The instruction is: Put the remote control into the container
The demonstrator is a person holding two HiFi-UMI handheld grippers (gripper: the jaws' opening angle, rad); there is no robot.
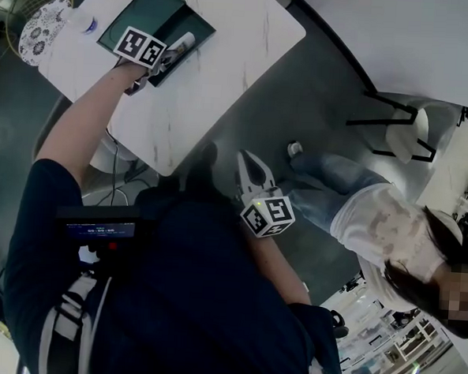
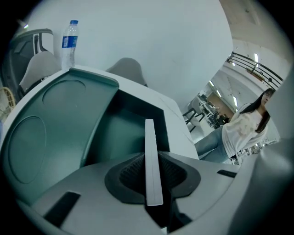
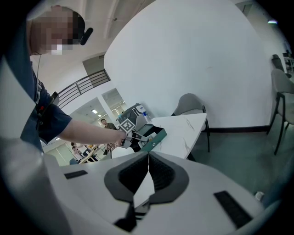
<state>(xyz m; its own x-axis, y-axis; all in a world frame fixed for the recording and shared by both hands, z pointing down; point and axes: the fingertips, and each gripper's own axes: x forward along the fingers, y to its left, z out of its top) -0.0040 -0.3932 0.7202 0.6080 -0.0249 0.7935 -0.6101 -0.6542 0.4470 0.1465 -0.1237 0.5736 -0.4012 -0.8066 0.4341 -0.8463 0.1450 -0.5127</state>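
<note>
White marble-patterned desk (image 1: 225,79) carries a dark green container (image 1: 150,11); grey floor (image 1: 302,107) lies around it. My left tongs (image 2: 154,174) are clamped on the remote control (image 2: 150,151), pads pressing both of its broad faces. It shows as a slim, pale grey-white bar seen edge-on, plain along that edge, with its far end over the container's deeper open compartment. Beside that compartment sits a flat green panel (image 2: 55,119) with two round recesses. I cannot tell whether the remote touches the container's bottom. Its button face is not visible in any view. In the head view only its pale tip clears the tongs and marker cube (image 1: 140,46). My right tongs (image 3: 148,176) are closed and empty, held off the desk above the floor.
</note>
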